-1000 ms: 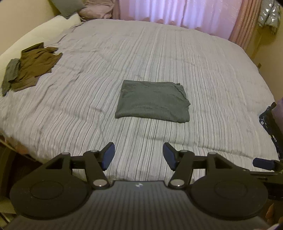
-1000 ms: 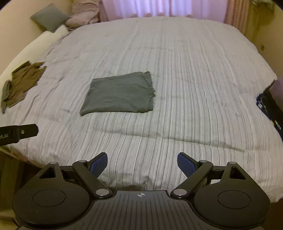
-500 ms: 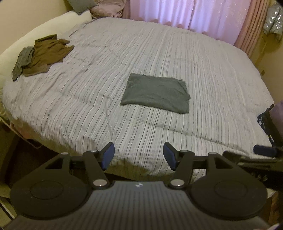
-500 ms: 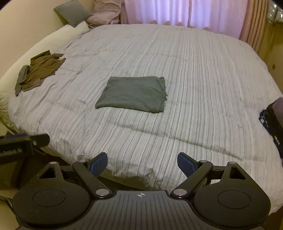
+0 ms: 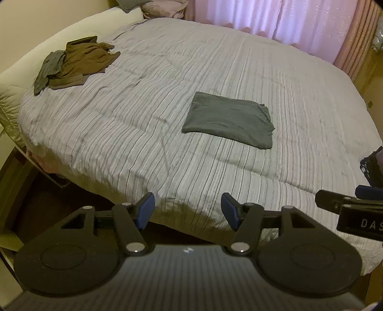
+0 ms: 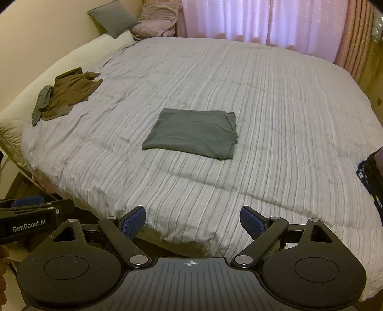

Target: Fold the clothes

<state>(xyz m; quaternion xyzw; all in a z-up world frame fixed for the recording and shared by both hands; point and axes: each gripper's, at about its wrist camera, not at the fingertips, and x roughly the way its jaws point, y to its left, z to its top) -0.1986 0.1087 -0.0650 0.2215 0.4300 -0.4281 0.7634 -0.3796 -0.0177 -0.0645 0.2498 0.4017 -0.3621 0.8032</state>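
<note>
A grey garment (image 5: 229, 119) (image 6: 194, 132), folded into a flat rectangle, lies in the middle of the striped bed cover (image 5: 215, 71) (image 6: 275, 95). A crumpled brown garment (image 5: 83, 61) (image 6: 71, 91) with a small grey piece (image 5: 49, 68) (image 6: 42, 102) beside it lies at the far left of the bed. My left gripper (image 5: 188, 209) hangs open and empty over the bed's near edge. My right gripper (image 6: 192, 221) is open and empty too, also back from the folded garment. Each gripper shows at the side of the other's view.
A cream headboard (image 6: 71, 57) runs along the left, with a grey cushion (image 6: 111, 18) and a pink bundle (image 6: 158, 19) at the back. Pink curtains (image 6: 263, 21) hang behind the bed. Dark items (image 6: 371, 172) sit at the right edge. Dark floor (image 5: 47, 203) lies below left.
Both grippers have pulled back from the bed and swung, so the bed's near edge and floor now show. The folded garment has not moved. Both stay open.
</note>
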